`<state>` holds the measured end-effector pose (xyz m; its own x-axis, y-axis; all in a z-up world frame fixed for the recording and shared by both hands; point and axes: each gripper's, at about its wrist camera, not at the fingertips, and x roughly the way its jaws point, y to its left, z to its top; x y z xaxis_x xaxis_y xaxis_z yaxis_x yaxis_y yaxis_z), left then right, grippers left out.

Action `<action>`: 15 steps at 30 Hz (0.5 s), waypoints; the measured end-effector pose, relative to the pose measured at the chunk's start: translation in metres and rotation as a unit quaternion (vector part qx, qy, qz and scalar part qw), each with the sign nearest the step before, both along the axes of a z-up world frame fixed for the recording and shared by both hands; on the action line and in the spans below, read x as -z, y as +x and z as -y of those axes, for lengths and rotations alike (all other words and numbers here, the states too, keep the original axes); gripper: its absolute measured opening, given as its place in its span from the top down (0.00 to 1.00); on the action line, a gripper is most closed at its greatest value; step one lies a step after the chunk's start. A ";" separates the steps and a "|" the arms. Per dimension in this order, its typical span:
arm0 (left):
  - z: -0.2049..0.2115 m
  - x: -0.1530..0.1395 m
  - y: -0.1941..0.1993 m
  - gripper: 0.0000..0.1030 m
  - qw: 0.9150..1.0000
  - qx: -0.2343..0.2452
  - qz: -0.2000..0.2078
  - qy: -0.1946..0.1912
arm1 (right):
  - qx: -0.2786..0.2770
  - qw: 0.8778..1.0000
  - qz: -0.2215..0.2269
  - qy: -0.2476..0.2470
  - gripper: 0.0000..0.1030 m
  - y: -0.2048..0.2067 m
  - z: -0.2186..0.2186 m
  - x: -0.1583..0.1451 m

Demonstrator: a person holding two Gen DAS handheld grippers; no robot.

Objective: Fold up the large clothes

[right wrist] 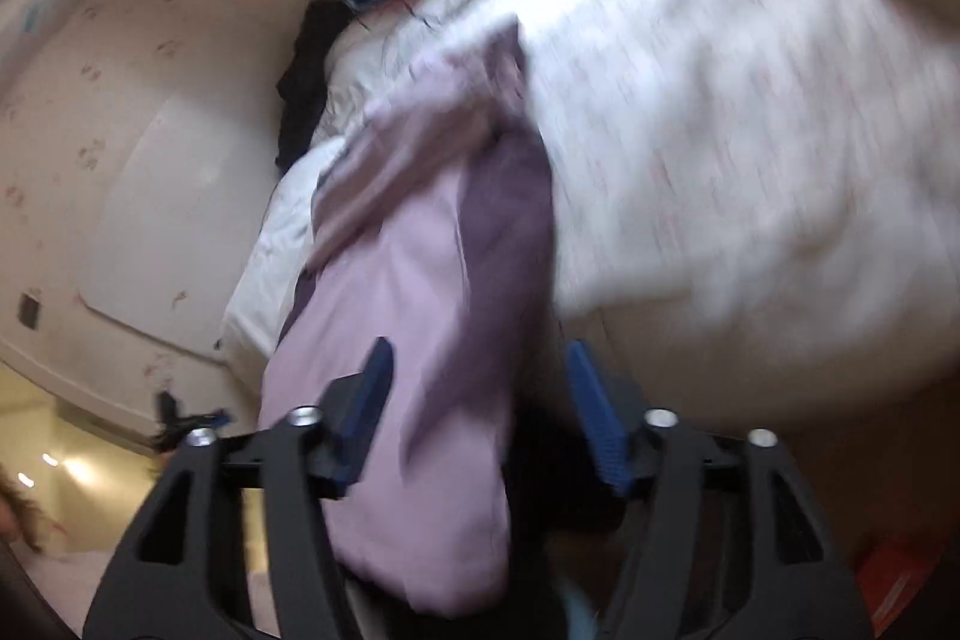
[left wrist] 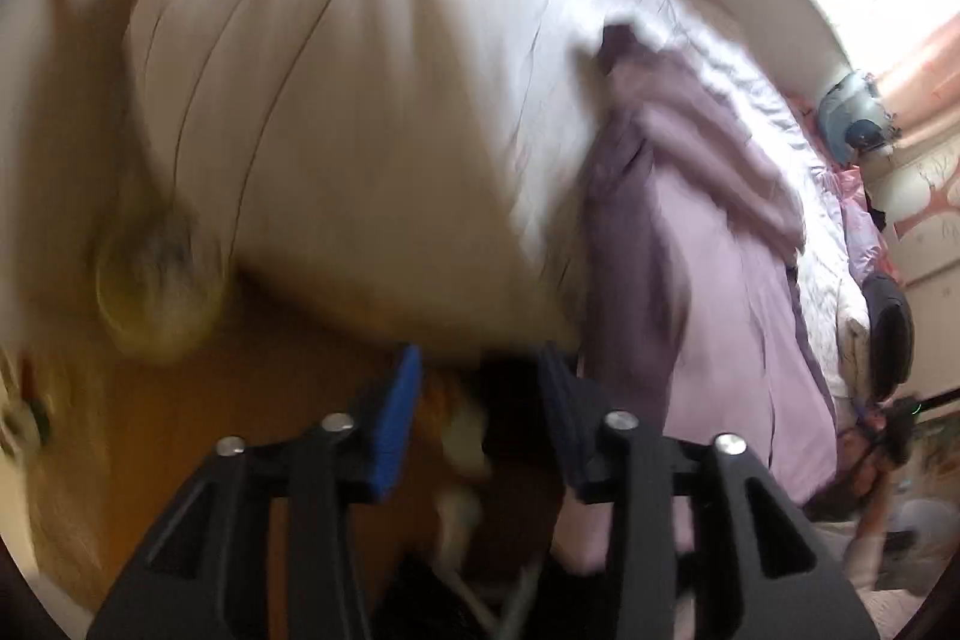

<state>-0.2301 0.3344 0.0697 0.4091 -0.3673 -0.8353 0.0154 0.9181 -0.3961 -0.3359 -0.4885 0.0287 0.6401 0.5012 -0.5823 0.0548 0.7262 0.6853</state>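
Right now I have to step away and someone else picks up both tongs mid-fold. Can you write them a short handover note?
Left tongs: open, nothing between the pads.
Right tongs: open; the lilac garment lies in the gap, but the pads do not press on it.
The lilac garment hangs over the edge of the bed, bunched and creased, on the pale quilt.
Done: no neat fold can be seen; both views are blurred.
Left: take hold of the garment again, spread it flat on the bed, fold it.
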 end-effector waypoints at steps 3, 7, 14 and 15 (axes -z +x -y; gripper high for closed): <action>0.064 -0.029 0.056 0.35 0.994 0.058 0.090 -0.037 | -0.005 0.997 0.063 -0.035 0.20 0.083 -0.033 -0.032; 0.168 -0.019 0.158 0.35 0.984 0.117 0.125 -0.057 | -0.047 0.992 0.101 -0.053 0.20 0.222 -0.097 -0.033; 0.270 0.070 0.320 0.35 0.991 0.060 0.079 -0.093 | -0.045 0.988 -0.012 -0.148 0.20 0.405 -0.161 0.080; 0.276 0.096 0.341 0.35 0.993 0.055 0.050 -0.097 | -0.044 0.987 -0.013 -0.155 0.20 0.414 -0.159 0.097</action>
